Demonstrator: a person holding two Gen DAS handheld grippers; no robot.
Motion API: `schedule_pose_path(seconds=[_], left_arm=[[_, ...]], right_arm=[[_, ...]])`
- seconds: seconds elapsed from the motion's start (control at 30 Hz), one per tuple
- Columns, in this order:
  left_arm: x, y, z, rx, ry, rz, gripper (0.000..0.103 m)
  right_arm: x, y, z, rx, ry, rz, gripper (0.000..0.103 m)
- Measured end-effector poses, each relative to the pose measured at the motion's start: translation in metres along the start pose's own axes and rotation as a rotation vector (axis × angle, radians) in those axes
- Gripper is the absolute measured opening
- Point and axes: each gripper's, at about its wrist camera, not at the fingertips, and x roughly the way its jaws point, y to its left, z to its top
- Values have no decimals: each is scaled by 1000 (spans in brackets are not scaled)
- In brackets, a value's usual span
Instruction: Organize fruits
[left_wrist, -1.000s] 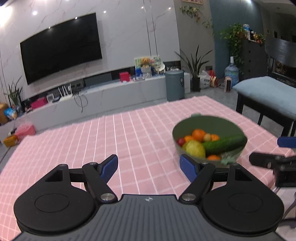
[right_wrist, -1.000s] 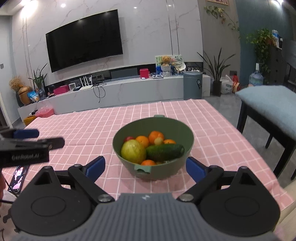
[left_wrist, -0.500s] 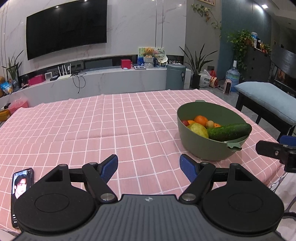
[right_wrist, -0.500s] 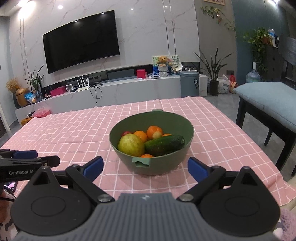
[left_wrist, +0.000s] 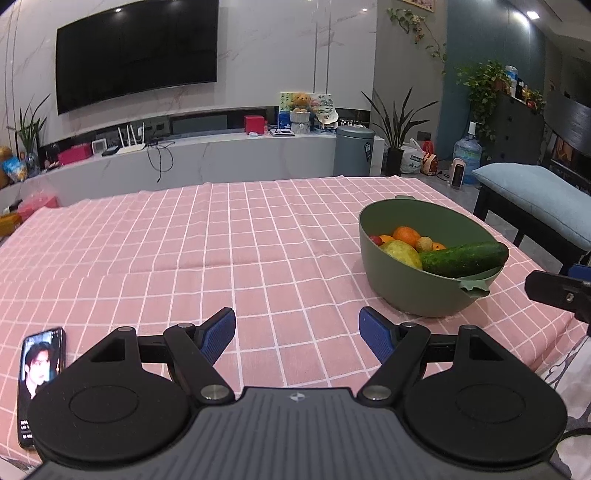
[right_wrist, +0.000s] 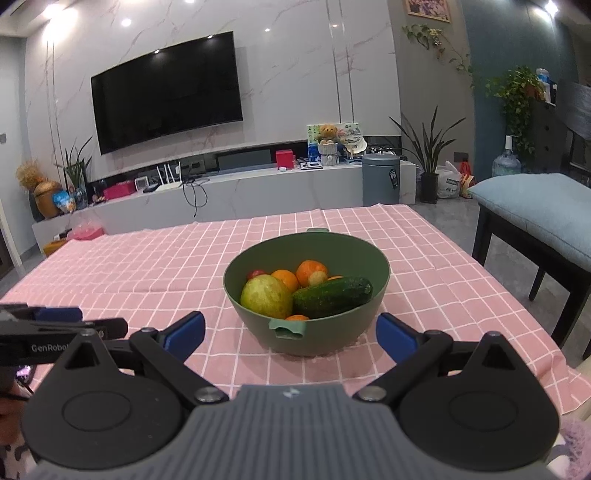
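Observation:
A green bowl (right_wrist: 314, 332) stands on the pink checked tablecloth (left_wrist: 221, 258). It holds a dark green cucumber (right_wrist: 332, 297), a yellow-green fruit (right_wrist: 266, 297), oranges (right_wrist: 310, 271) and a small red fruit. My right gripper (right_wrist: 291, 326) is open just in front of the bowl, its blue pads to either side of the near handle and touching nothing. In the left wrist view the bowl (left_wrist: 406, 291) sits to the right, with the cucumber (left_wrist: 463, 258) across its rim. My left gripper (left_wrist: 297, 328) hangs open over bare cloth, left of the bowl.
A phone (left_wrist: 40, 373) with a lit screen lies on the cloth near the front left corner. A bench with a blue cushion (right_wrist: 535, 206) stands right of the table. The right gripper's finger (left_wrist: 554, 291) shows at the right edge of the left wrist view.
The left gripper has sunk toward the table and rolled level, bringing the phone into view. The right gripper's jaws have spread a little wider. The bowl has not moved.

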Motion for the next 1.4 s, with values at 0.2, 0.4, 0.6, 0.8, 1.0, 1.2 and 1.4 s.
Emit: schedule_pose_path(seconds=[0.2, 0.4, 0.6, 0.8, 1.0, 1.2, 1.4], left_arm=[[-1, 3, -1, 3, -3, 6, 89], [-2, 4, 0, 3, -2, 8, 89], [-2, 3, 0, 7, -3, 8, 89], [-2, 2, 0, 17, -1, 7, 89], [-2, 1, 0, 19, -2, 7, 89], [-2, 1, 0, 21, -3, 6, 89], [-3, 1, 0, 26, -9, 3, 89]], right_arm=[[-2, 2, -2, -12, -9, -9, 95], [-1, 3, -1, -11, -1, -11, 95], [-1, 5, 0, -21, -1, -13, 95], [-1, 6, -1, -26, -2, -14, 95], [-1, 6, -1, -28, -1, -14, 96], [-1, 7, -1, -34, -1, -16, 97], [-3, 9, -2, -41, -6, -20, 98]])
